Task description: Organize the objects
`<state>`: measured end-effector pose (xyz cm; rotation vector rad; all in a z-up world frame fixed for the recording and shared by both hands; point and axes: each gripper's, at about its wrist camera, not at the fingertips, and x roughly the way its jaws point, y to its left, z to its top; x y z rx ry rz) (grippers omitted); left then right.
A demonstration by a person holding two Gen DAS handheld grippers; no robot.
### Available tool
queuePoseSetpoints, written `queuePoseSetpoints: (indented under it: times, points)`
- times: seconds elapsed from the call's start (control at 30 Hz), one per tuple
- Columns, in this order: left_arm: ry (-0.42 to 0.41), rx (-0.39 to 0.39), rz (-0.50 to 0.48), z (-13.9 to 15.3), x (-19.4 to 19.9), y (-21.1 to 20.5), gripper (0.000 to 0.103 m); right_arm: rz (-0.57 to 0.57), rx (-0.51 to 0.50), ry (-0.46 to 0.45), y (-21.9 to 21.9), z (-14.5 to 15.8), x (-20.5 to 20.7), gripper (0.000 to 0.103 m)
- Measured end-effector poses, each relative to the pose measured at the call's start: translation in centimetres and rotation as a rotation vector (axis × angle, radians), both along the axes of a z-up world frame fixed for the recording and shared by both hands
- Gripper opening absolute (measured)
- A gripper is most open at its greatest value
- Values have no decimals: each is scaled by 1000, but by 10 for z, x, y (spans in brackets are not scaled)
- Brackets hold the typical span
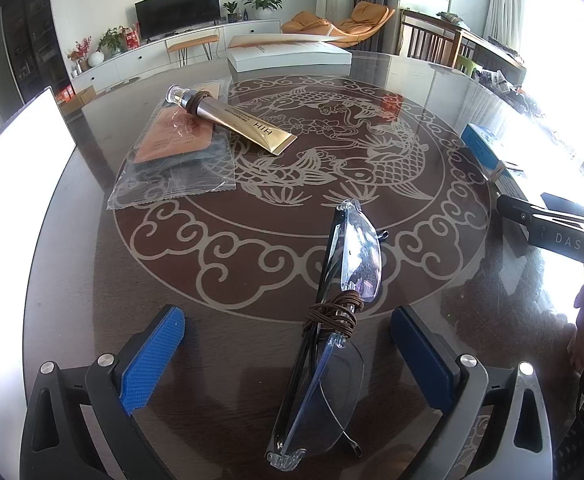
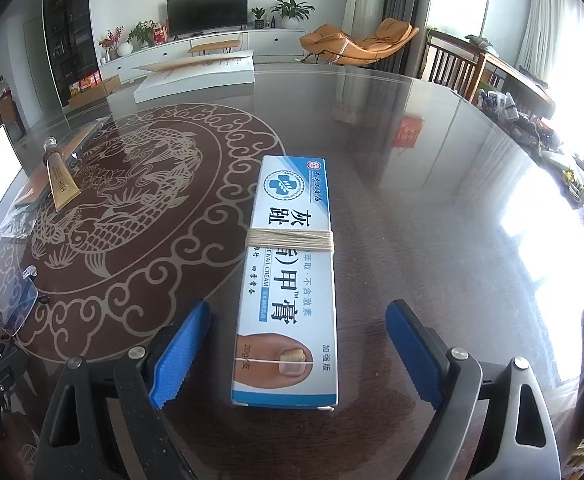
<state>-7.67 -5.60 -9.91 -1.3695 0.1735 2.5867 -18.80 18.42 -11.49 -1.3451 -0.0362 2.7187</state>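
Left wrist view, going left to right from the round dark glass-topped table with a pale fish pattern [image 1: 252, 248] as landmark: a clear plastic packet holding an orange card [image 1: 176, 156] lies left of the pattern's centre, a gold squeeze tube with a clear cap [image 1: 232, 120] resting across it. Nearer, folded clear-lensed glasses with black arms, bound by brown cord [image 1: 331, 312], lie between the wide-spread blue pads of the left gripper [image 1: 288, 340], untouched. Right of the pattern, a long blue-and-white nail cream box wrapped in beige string [image 2: 288, 276] lies between the right gripper [image 2: 297, 344], also spread wide and clear of it.

Both seem poised to grasp. Best to lower each squarely, then close on the glasses at the corded bridge rather than a lens, and on the box's long sides.
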Motion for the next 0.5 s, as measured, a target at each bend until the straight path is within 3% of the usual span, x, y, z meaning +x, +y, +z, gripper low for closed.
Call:
queuePoseSetpoints:
  times: [0.5]
  points:
    - [1,1,-1,-1,-1,0,103,-2,-4,-1,0,-1,0,90]
